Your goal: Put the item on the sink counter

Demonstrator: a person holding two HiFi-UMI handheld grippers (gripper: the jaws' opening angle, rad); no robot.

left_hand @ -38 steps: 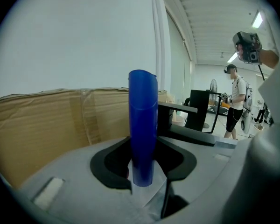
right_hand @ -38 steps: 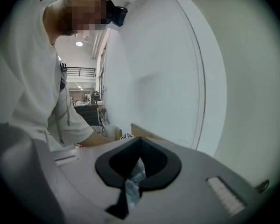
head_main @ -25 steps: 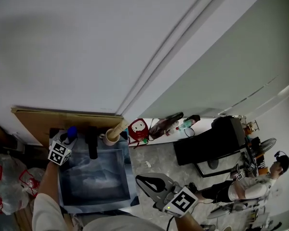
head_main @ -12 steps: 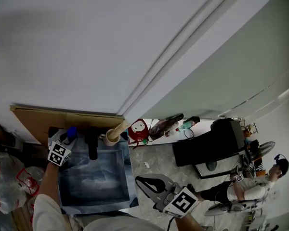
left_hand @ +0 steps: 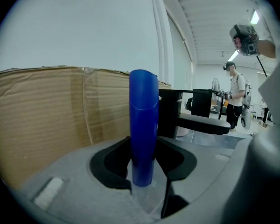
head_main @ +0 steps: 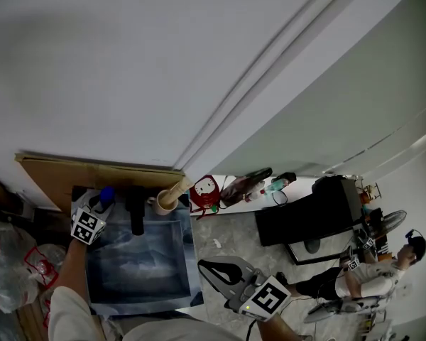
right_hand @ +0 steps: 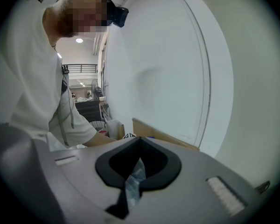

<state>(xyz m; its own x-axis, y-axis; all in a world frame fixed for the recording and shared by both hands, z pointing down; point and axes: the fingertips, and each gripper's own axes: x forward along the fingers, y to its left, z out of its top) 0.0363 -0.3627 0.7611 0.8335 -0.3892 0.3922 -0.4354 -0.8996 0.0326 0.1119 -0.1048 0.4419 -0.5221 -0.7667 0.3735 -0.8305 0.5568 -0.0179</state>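
Blue tube (left_hand: pixel 143 125) upright, pinched in the left gripper (left_hand: pixel 142 167) at a narrow gap, above the back-left corner of the sink (head_main: pixel 138 265), beside the cardboard sheet (left_hand: pixel 42 120). Lower straight down, seat the base flat on the counter ledge (head_main: pixel 118 208) clear of the black faucet (head_main: pixel 135 215), then release gently. Right gripper (right_hand: pixel 139 143) pressed together, empty.

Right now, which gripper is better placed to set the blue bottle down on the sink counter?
Left. The left gripper is shut on the blue bottle, at the back left corner of the sink. The right gripper is shut and empty, off to the sink's right.
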